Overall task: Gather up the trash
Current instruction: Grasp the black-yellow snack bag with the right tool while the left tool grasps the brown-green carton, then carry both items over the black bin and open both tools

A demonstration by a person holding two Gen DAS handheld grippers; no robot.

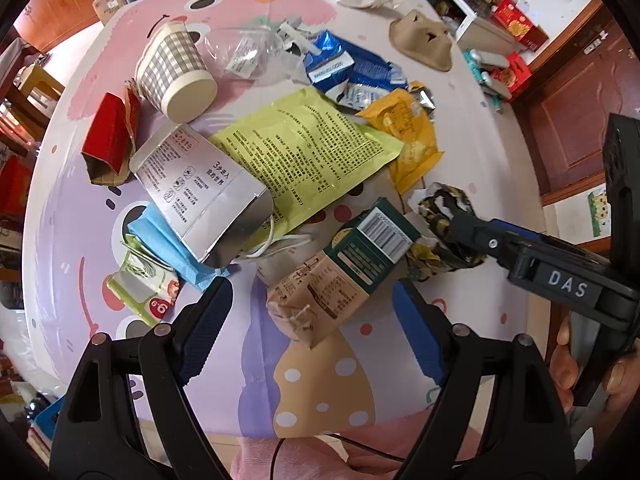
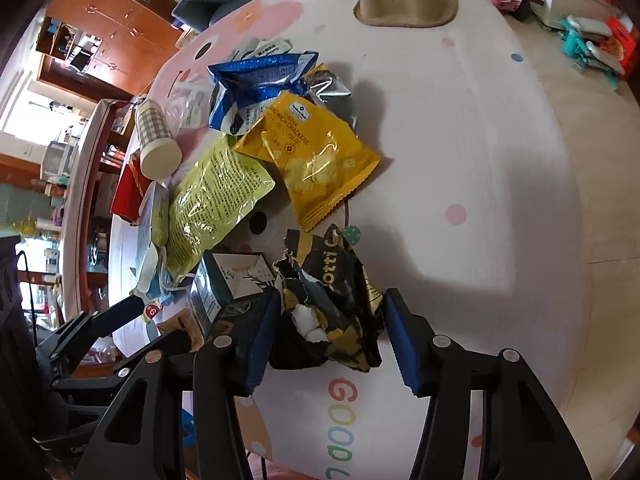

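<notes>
We see both grippers pointing steeply down over the worktop (image 2: 460, 128). The right gripper (image 2: 330, 326) straddles the crumpled black-and-gold wrapper (image 2: 332, 304); its left pad touches it, the right pad stands just clear. The left gripper (image 1: 312, 308) hangs spread wide around the brown-and-green carton (image 1: 340, 272), not touching it.

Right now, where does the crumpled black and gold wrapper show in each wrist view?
Left wrist view: black and gold wrapper at right of centre, under the right claw reaching in from the right.
Right wrist view: low centre, between that claw's fingers.
Shared landmark: the yellow cracker bag, just beyond the wrapper.
</notes>
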